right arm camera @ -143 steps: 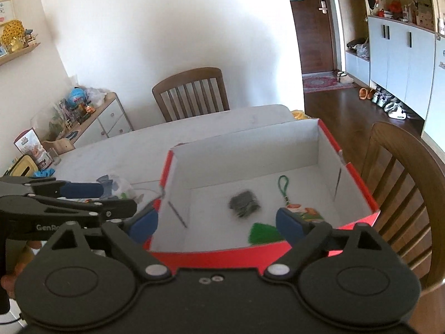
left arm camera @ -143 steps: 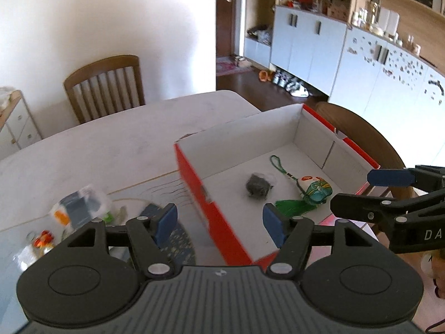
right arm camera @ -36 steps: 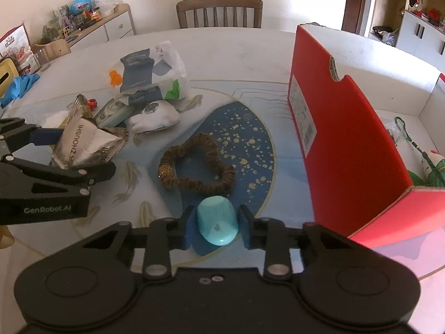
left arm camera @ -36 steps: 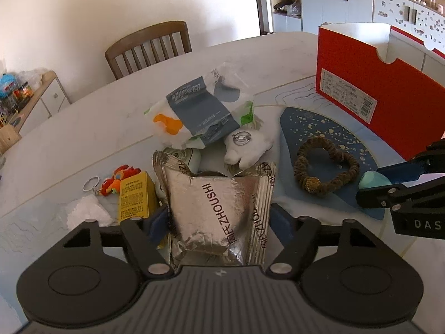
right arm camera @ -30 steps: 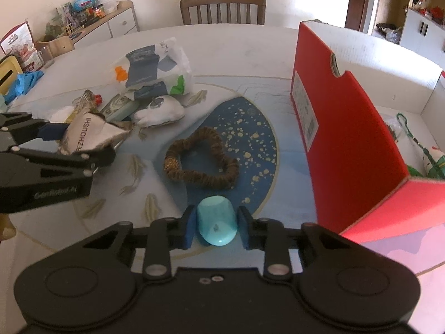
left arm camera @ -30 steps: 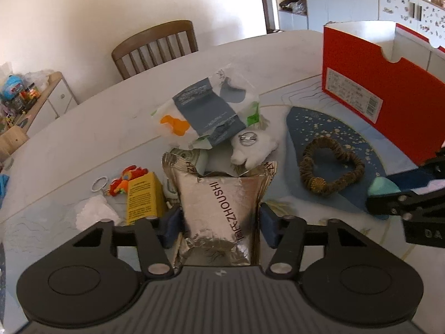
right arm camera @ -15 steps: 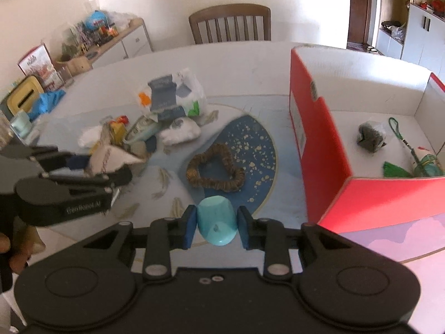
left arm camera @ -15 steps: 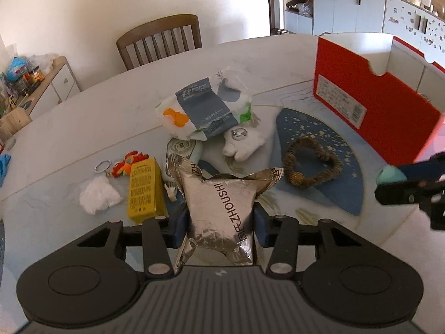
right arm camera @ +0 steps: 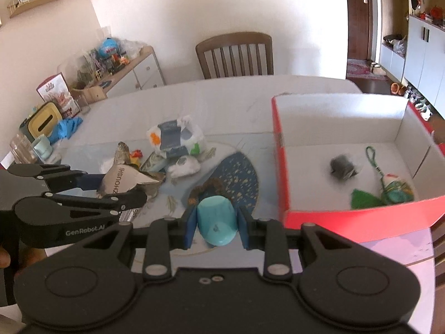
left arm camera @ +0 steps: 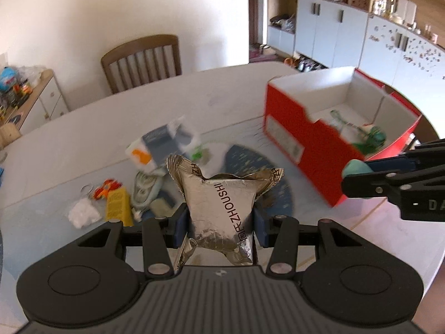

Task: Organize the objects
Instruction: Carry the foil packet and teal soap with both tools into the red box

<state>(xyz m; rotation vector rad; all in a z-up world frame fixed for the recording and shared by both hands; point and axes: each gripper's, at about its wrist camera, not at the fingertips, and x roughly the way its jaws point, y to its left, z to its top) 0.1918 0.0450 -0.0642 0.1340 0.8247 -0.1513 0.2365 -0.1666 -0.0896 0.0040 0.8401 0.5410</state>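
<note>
While three items already lie in the red box (right arm camera: 358,217), left tongs (left arm camera: 219,226) clamp a foil pouch (left arm camera: 222,206), right tongs (right arm camera: 217,224) grip a teal object (right arm camera: 217,220); clutter remains on the tabletop (right arm camera: 236,100).

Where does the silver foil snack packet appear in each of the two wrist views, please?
Left wrist view: the silver foil packet stands at lower centre, clamped between the left tool's pads.
Right wrist view: it sits at the left edge, mid-height, seen side-on in the left tool.
Shared landmark: the red box, on the right of both pictures.
</note>
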